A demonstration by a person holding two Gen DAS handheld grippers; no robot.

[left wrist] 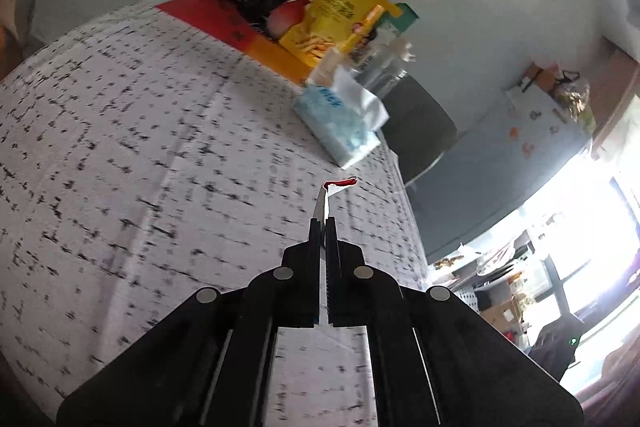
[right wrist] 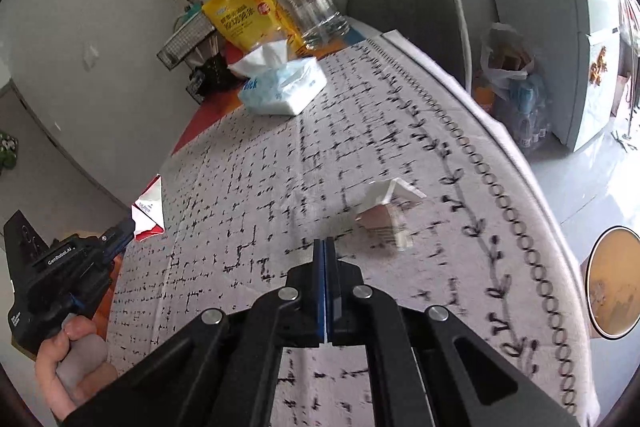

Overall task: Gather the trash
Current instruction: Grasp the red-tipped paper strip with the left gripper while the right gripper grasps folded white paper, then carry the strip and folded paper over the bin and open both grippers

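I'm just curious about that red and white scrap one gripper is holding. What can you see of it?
The red and white wrapper is a flattened, creased piece of thin packaging, white with red corners and some small print. The left gripper is shut on its edge and holds it off the patterned tablecloth, near the table's edge. From the left wrist view it shows edge-on, its red tip bent sideways. Nothing else touches it.

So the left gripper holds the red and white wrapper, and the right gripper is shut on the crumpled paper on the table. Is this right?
Not quite. The left gripper does hold the red and white wrapper. But the right gripper is shut on nothing: the right wrist view shows the crumpled paper lying apart from it on the table.
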